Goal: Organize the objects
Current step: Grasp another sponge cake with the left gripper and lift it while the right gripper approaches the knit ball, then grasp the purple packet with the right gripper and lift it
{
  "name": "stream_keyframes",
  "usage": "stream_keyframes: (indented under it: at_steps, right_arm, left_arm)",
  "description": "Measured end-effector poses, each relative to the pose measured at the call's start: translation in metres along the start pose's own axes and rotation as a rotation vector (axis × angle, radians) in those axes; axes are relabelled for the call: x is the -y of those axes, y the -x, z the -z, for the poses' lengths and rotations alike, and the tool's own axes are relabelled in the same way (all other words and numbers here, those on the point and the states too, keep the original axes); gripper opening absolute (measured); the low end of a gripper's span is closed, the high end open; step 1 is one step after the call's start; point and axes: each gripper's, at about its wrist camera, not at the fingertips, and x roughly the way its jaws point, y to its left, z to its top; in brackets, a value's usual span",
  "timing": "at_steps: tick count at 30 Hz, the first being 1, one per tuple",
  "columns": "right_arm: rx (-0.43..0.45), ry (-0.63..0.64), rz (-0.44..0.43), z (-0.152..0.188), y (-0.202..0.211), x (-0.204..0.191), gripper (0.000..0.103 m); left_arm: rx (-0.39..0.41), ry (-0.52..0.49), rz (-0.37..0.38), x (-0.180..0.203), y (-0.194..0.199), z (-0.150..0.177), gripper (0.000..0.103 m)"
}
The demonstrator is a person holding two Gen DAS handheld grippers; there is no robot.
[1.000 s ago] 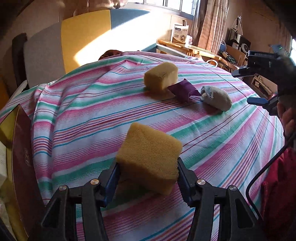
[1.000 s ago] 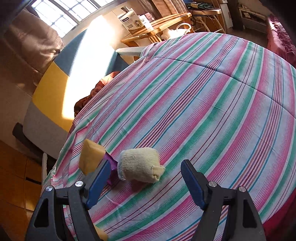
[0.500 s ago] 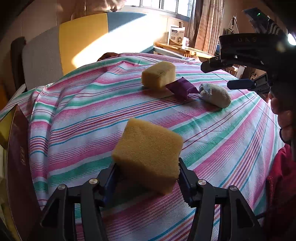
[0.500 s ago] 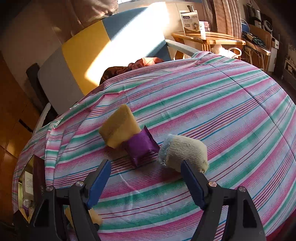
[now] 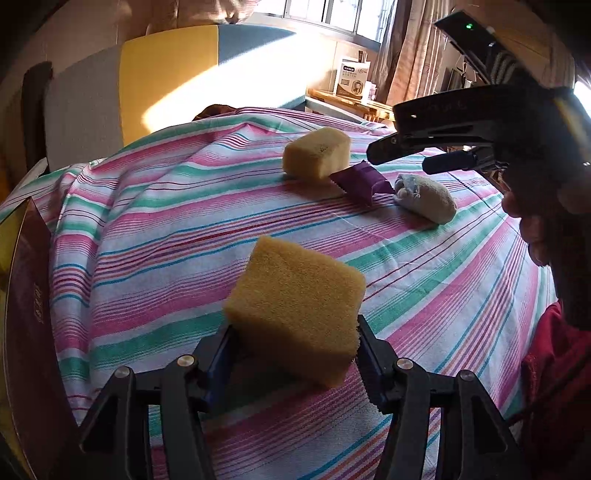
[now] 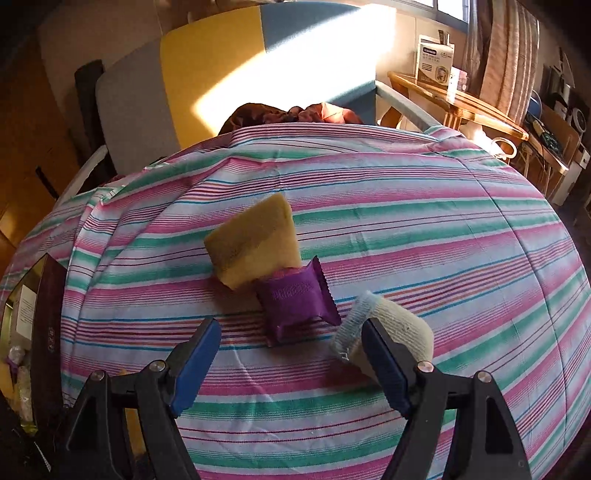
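sponge [image 5: 295, 306]: clamped in left gripper [image 5: 293, 354]
right gripper [image 6: 291, 363]: jaws apart, empty, above packet [image 6: 295, 302]
sock [image 6: 391, 332]: beside packet

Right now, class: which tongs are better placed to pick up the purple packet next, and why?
Right. The right tongs are open and empty, with the purple packet just ahead. The left tongs already grip a sponge.

Sunlight from the window [image 5: 332, 14] streaks a yellow-blue-grey headboard [image 6: 221, 74]; a wooden table [image 6: 458, 103], perhaps cluttered, stands by curtains [image 5: 413, 62].
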Motion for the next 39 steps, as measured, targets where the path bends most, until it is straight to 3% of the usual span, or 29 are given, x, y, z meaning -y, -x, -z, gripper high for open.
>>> stream_keyframes:
  at_steps: [6,7,8,11,21,26,33,39]
  right_arm:
    - [-0.136,0.131,0.056,-0.024,-0.056,-0.017,0.081]
    - [-0.160,0.137,0.069,-0.023,-0.064,-0.017,0.076]
    - [-0.182,0.137,0.064,-0.021,-0.070,-0.017,0.053]
    - [-0.177,0.128,0.044,-0.011,-0.066,-0.017,0.046]
    - [-0.219,0.093,-0.080,0.044,-0.029,-0.039,0.045]
    - [-0.205,0.068,-0.107,0.054,-0.027,-0.032,0.046]
    - [-0.184,0.105,-0.095,0.056,-0.026,-0.035,0.047]
    - [-0.172,0.117,-0.097,0.058,-0.028,-0.037,0.048]
  left_arm:
    - [0.001,0.006,0.008,-0.001,0.001,0.001,0.061]
    - [0.001,0.007,0.008,0.000,0.001,0.001,0.061]
    - [0.002,0.007,0.009,-0.001,0.001,0.001,0.061]
    - [0.004,0.009,0.011,-0.001,0.001,0.001,0.061]
    - [0.004,0.013,0.012,-0.001,0.003,0.001,0.058]
    - [-0.012,0.019,-0.010,-0.004,0.014,0.002,0.055]
    - [0.057,0.044,-0.034,-0.005,0.070,0.002,0.055]
    - [0.118,0.043,-0.120,-0.015,0.117,-0.005,0.056]
